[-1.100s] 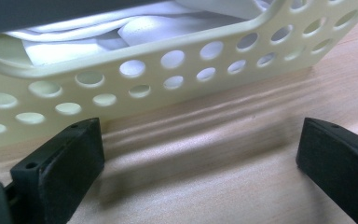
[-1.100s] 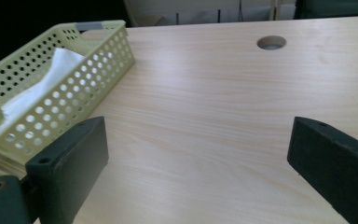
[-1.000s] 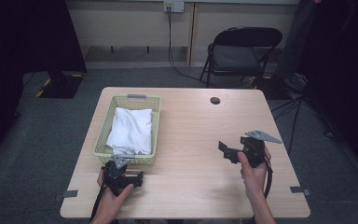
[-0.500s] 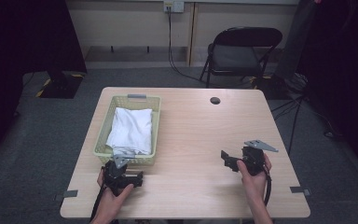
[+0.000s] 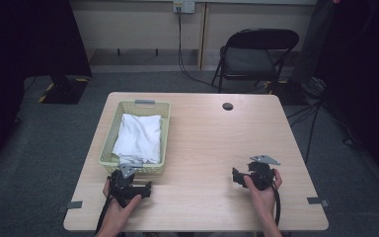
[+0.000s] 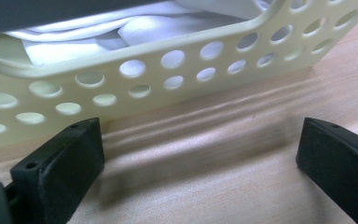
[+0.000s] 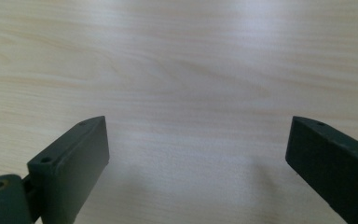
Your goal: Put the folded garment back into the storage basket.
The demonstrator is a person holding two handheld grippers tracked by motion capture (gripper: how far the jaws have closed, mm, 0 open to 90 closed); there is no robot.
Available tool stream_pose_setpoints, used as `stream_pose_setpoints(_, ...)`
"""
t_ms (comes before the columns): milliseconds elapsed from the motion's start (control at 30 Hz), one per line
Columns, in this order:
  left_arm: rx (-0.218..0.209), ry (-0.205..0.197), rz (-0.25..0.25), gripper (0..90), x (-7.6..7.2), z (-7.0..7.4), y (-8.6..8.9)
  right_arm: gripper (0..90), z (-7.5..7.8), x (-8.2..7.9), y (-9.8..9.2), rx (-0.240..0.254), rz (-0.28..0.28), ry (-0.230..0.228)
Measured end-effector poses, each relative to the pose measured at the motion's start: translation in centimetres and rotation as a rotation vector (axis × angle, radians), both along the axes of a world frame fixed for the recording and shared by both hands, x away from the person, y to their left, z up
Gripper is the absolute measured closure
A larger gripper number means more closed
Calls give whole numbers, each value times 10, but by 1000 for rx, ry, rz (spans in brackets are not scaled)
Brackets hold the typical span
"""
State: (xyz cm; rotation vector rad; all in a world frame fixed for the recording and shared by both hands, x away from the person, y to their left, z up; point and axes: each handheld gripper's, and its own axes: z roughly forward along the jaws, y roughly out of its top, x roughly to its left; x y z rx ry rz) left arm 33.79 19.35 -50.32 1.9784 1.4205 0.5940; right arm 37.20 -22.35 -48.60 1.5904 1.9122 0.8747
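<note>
a pale wooden counter (image 5: 202,148) is seen from above, with a folding chair (image 5: 256,52) set behind its far edge. a pale yellow perforated basket (image 5: 109,148) is placed on the counter's left half, and a folded white cloth (image 5: 138,136) is held inside it. the left gripper (image 5: 145,186) is rested on the counter just beside the basket's near wall, its fingers spread wide with nothing between them. the right gripper (image 5: 236,177) is held low over bare wood, well apart from the basket, its fingers likewise parted and empty.
</note>
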Motion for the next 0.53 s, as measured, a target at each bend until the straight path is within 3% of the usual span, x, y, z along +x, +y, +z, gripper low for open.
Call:
stream_pose_setpoints(167,0,0,0,1,0,0,0,48,-13,2,2,-33,-26,45)
stream_pose_setpoints(533,0,0,-1,1,0,0,0,24,-17,2,2,-37,-39,30)
